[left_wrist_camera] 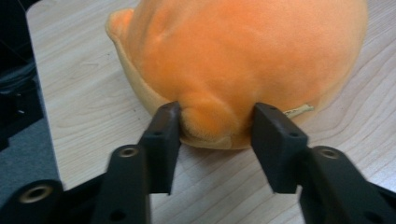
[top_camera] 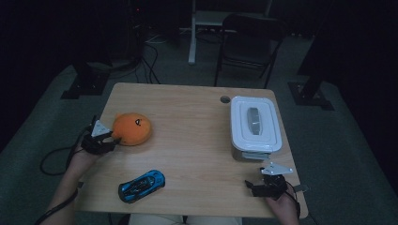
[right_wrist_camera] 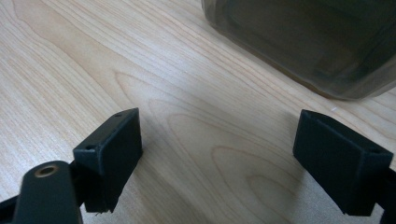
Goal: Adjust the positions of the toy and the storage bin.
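The left gripper (left_wrist_camera: 217, 128) pinches the near edge of the orange plush toy (left_wrist_camera: 243, 60), which lies at the table's (top_camera: 187, 112) 9 o'clock side. Confirm a firm bite before lifting. The right gripper (right_wrist_camera: 219, 154) rests open at 4 o'clock, beside the lidded container (top_camera: 256, 123).

The high view looks forward and down from above the person's side, far enough off to take in the whole desk (top_camera: 197, 140), with dark floor and a chair (top_camera: 248, 42) beyond. The left gripper view rides low, just above the desktop, looking along its own 2 jaws at very close range onto the orange plush toy (left_wrist_camera: 243, 60); the high view shares that toy (top_camera: 133, 128) near the desk's left edge. The right gripper view also sits close over the wood, facing the lower wall of the lidded container (right_wrist_camera: 308, 42), which the high view shows whole at the desk's right (top_camera: 255, 124).
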Available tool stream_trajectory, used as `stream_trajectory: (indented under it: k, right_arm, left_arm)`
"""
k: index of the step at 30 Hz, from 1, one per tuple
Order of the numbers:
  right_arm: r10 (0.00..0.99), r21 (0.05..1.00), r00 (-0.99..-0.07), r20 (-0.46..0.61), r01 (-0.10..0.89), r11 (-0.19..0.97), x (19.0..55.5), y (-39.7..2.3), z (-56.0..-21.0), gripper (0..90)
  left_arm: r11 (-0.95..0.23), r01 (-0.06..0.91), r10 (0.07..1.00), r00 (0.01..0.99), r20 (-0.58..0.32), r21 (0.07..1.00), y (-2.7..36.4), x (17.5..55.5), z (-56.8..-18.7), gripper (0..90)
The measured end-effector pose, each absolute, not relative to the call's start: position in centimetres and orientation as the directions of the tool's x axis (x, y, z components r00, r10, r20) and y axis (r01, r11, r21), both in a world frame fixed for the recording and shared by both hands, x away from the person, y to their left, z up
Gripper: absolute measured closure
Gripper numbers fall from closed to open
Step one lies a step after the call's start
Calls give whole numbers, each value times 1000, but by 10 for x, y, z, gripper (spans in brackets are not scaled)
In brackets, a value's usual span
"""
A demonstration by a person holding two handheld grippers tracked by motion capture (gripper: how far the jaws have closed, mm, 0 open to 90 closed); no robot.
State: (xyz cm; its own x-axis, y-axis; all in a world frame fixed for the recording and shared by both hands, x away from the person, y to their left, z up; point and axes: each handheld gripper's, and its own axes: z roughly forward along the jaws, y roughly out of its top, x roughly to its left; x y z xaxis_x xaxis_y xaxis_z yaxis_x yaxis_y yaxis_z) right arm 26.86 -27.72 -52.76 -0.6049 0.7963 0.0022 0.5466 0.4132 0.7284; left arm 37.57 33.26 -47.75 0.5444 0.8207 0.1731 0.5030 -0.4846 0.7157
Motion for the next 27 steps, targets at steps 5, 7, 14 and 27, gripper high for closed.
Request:
stream_trajectory:
  k: [5,7,14,27]
  right_arm:
    - [799,729,-602,3,548,410,269,-277,-528,153]
    - [799,729,-601,2,548,410,269,-277,-528,153]
    - [799,729,-601,2,548,410,269,-277,-528,153]
    - [799,729,-601,2,548,410,269,-277,-528,153]
  left_arm:
    - [-489,516,829,525,192,703,330,372,-477,686]
    - [-490,526,832,521,191,695,329,369,-476,738]
    - [-486,535,834,520,183,691,319,350,-477,815]
    - [-482,540,817,561,131,690,272,316,-463,839]
